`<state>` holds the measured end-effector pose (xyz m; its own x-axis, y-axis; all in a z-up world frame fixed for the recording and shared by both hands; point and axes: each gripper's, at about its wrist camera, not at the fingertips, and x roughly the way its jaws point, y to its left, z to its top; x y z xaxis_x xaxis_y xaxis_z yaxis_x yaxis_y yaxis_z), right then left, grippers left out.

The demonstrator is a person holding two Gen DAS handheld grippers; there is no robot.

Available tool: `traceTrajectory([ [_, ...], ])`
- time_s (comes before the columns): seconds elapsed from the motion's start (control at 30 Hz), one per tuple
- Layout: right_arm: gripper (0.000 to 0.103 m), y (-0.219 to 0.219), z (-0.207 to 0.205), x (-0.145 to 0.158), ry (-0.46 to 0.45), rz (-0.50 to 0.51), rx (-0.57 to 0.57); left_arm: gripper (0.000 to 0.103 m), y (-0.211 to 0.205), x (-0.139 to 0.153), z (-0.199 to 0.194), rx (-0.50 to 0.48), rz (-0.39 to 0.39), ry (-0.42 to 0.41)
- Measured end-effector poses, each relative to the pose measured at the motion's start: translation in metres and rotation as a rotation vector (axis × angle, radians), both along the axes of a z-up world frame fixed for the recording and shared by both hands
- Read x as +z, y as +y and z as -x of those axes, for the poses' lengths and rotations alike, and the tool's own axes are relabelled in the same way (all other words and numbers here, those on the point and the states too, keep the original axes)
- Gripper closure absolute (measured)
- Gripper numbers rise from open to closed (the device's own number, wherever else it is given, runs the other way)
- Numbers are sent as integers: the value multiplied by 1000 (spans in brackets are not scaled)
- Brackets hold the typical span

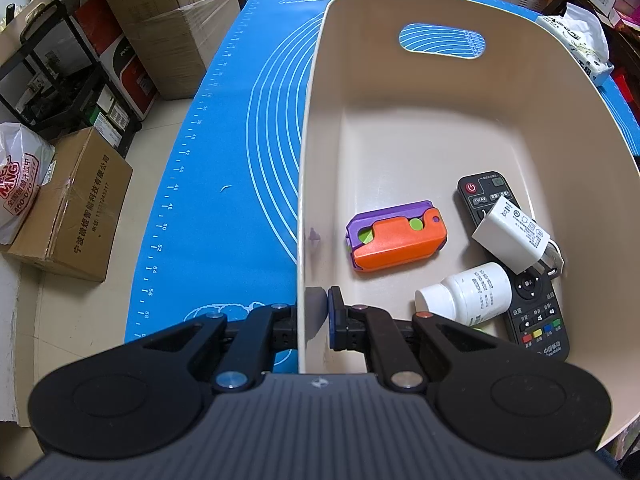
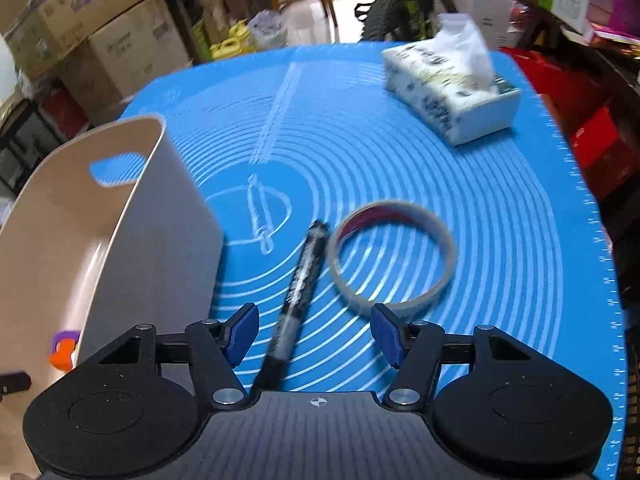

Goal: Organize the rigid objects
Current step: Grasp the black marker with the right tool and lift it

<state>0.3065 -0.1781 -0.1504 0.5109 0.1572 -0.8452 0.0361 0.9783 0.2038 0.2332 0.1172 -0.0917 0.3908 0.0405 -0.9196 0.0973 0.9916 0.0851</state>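
One beige bin (image 1: pixel 400 128) on the blue surface (image 1: pixel 240 140) holds four things: one remote (image 1: pixel 536 320), one charger (image 1: pixel 512 236), one bottle (image 1: pixel 468 300) and one orange-purple toy (image 1: pixel 396 236). The left hand-held gripper (image 1: pixel 314 320) pinches the bin's wall. The right hand-held gripper (image 2: pixel 314 336) is spread over one marker (image 2: pixel 298 296), beside one tape ring (image 2: pixel 394 254).

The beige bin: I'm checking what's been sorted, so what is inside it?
In the beige bin: an orange-purple toy, pill bottle and charger, both lying on a remote. Its middle is covered.
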Motion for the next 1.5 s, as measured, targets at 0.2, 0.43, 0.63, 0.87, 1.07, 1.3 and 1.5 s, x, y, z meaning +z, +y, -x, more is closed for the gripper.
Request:
traceTrajectory([
  [0.2,40,20,-6,-12,44,44,41,93,0,0,0,0,0,0],
  [0.43,46,31,-8,-17,29,98,31,93,1,0,-1,0,1,0],
  [0.63,75,36,-7,-17,20,140,27,93,1,0,0,1,1,-1],
  [0.87,79,32,-3,-15,17,139,14,93,1,0,0,0,1,0],
  [1.07,79,22,1,-5,1,95,-3,93,1,0,0,1,2,0],
  [1.3,79,15,9,19,-49,60,8,93,2,0,0,5,1,-2],
  [1.5,79,11,17,51,-134,52,-6,93,1,0,0,6,-3,-3],
])
